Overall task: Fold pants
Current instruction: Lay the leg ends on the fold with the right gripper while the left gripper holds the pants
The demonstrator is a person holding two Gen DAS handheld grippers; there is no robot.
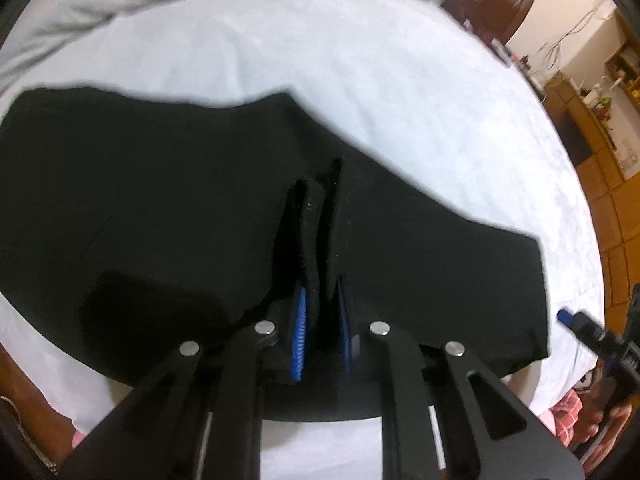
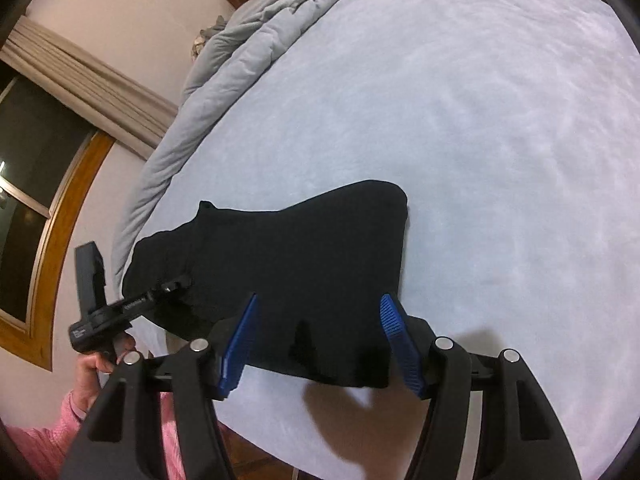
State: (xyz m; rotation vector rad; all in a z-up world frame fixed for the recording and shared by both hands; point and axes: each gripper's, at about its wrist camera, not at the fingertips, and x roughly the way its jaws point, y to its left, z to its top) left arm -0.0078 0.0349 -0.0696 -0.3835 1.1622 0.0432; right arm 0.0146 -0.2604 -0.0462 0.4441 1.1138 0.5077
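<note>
Two grippers in play, both over black pants (image 2: 296, 264) on a bed (image 2: 500, 140) with a pale sheet. Pants read as one flat black mass; seams, waistband and leg ends hard to make out, and the near edge is partly hidden behind gripper bodies in both views. Left gripper (image 1: 322, 248) points steeply down, jaws nearly together, pinching a raised ridge of pants fabric between the blue pads. Right gripper (image 2: 318, 336) stands half-wide, blue pads either side of the near right corner of the pants, not pressing on cloth. Pants lie along the bed's near edge, left end close to the left edge of the bed where a grey duvet (image 2: 240, 52) is bunched. Far half and right side of the sheet are bare. A pink sleeve (image 2: 48, 432) and a hand (image 2: 100, 360) show at the left gripper's handle, cut off.
</note>
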